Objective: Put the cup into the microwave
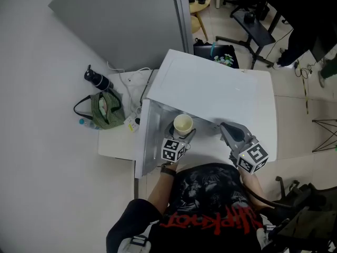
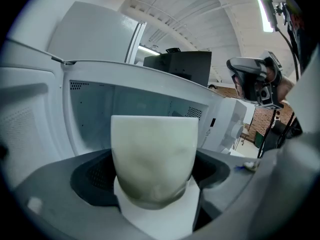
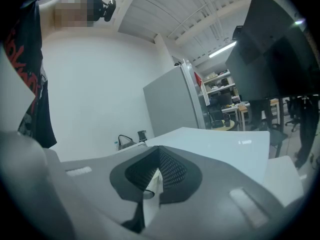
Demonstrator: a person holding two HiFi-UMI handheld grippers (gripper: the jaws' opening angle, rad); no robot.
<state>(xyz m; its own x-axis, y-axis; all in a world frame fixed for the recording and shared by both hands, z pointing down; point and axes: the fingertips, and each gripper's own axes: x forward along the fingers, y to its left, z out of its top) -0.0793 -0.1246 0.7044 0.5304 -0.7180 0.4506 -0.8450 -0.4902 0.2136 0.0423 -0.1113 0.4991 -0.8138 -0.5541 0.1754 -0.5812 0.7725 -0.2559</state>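
Note:
My left gripper (image 1: 184,134) is shut on a pale cream cup (image 1: 182,124), which stays upright at the front opening of the white microwave (image 1: 221,91). The microwave door (image 1: 140,141) is swung open to the left. In the left gripper view the cup (image 2: 152,156) fills the space between the jaws of the left gripper (image 2: 156,194), with the open cavity (image 2: 125,106) just behind it. My right gripper (image 1: 226,130) hangs shut and empty at the microwave's front right. In the right gripper view the right gripper (image 3: 152,181) points over the microwave's top (image 3: 220,146).
A white side table (image 1: 113,141) left of the microwave carries a green striped bag (image 1: 105,109), a black bottle (image 1: 97,79) and cables (image 1: 134,88). A grey partition (image 1: 126,20) stands behind. Black chairs and a desk (image 1: 258,28) are at the far right.

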